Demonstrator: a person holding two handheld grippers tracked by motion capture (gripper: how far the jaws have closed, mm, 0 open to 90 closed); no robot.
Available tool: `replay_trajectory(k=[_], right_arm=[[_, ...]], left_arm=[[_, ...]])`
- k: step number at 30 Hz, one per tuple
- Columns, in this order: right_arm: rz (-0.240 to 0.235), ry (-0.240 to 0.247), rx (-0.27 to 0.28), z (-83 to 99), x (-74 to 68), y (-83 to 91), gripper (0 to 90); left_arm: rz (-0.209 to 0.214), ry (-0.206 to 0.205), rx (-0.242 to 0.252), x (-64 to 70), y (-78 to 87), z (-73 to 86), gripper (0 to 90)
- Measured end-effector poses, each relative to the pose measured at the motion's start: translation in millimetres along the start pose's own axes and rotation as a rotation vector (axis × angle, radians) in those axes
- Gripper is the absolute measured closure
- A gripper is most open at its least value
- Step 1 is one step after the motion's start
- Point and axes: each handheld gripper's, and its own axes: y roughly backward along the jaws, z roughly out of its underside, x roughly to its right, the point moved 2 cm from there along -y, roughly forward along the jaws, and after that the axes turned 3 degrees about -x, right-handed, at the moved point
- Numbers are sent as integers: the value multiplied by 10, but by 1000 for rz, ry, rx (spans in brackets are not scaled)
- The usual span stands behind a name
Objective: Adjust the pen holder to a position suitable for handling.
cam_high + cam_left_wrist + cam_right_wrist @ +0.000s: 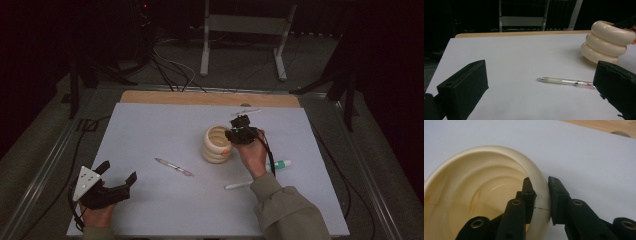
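Glossy smooth cream ribbed holder (486, 185), matt black plastic tongs (541, 195) on its rim, matt pale bench (165, 135), clear plastic pen (565, 82) beside the holder

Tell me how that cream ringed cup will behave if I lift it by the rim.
The cream ringed cup looks rigid and glossy, so its rounded rim may slip between the right gripper fingers. Pinched on one side only, it will likely tilt.

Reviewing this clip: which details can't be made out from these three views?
- Cream ribbed cup: in the right gripper view its floor is cut off by the bottom edge and hidden by the right gripper, whose jaws straddle the rim.
- Clear pen: its rear tip is hidden behind the left gripper's right jaw in the left gripper view.
- White marker with green cap: partly hidden by the right gripper's cable in the high view; label too small.
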Motion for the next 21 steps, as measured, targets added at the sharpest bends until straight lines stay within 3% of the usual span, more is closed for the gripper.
replay_trajectory(k=[5,11,14,15,18,21], right_arm=[[1,25,-11,16,-114,-67,772],[38,54,-22,34,-174,-112,770],[30,52,-18,34,-193,-120,761],[17,46,-12,34,-192,-120,704],[-86,-7,46,16,-182,-106,348],[-89,-4,99,11,-193,-76,137]], left_arm=[[1,-2,0,2,1,-2,1],[1,0,1,-3,0,0,1],[1,-3,-1,1,-1,-1,2],[1,-1,0,1,-1,-1,1],[0,0,0,-1,1,1,1],[1,1,0,0,-2,2,1]])
